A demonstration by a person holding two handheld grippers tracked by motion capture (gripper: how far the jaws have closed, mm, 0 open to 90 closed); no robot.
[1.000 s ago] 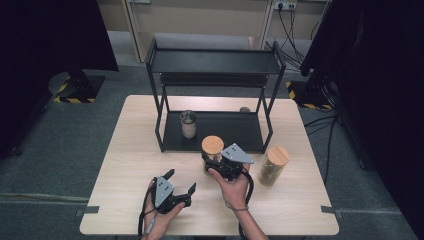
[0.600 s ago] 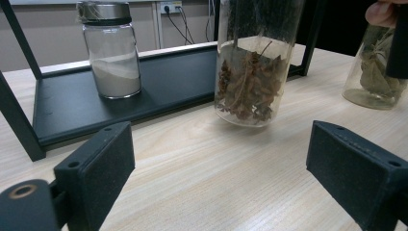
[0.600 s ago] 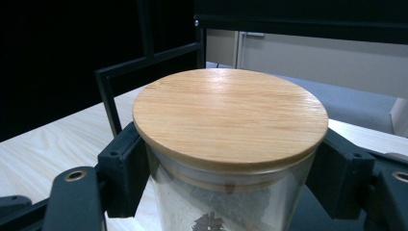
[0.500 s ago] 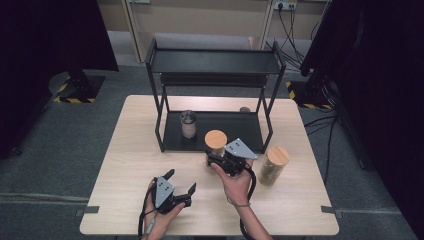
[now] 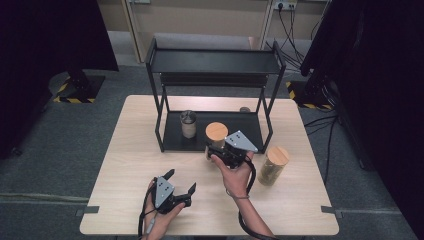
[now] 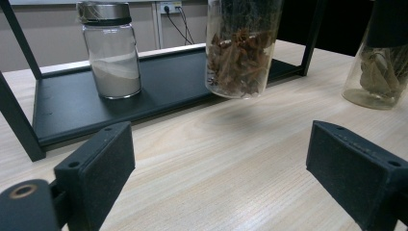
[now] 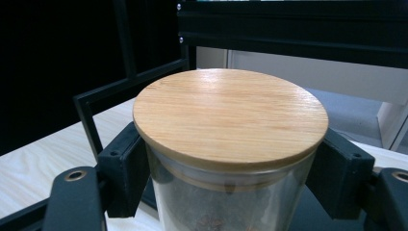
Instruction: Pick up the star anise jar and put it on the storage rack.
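Pale wood forms the table [image 5: 130,165], which bears one black two-tier rack [image 5: 215,62] and three jars; at the left, one metal-lidded jar [image 5: 188,123] of white powder stands on the rack's bottom shelf; the left gripper [image 5: 180,184] hovers near the table's front edge, jaws spread with nothing between them; in the middle, the right gripper [image 5: 212,147] is clenched on one wooden-lidded jar [image 5: 216,134] of star anise, lifted off the table before the shelf; at the right, one bay-leaf jar [image 5: 272,165] stands on the table.

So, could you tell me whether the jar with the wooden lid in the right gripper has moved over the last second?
Yes. The jar has moved away from the person toward the black rack, now overlapping its lower shelf in the high view.
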